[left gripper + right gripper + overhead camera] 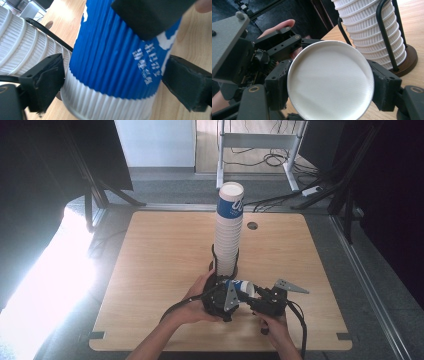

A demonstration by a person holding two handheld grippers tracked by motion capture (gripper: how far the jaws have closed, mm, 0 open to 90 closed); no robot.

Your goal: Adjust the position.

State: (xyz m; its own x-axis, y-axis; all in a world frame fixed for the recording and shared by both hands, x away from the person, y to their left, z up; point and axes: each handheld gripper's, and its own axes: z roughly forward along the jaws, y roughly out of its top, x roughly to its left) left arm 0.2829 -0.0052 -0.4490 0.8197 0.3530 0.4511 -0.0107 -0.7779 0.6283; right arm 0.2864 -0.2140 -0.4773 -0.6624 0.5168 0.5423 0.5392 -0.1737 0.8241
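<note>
A blue-and-white ribbed paper cup point(117, 65) is lying between the left tongs point(112, 80), whose jaws are flanking it at left and right. The other tongs' black jaw point(150, 17) is pressing on it from above. A white cup stack point(22, 47) is sitting behind on the wooden counter point(190, 42).

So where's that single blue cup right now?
The blue cup lies on its side near the table's front edge, just in front of the tall cup stack, clamped in the right gripper with the left gripper around it.
</note>
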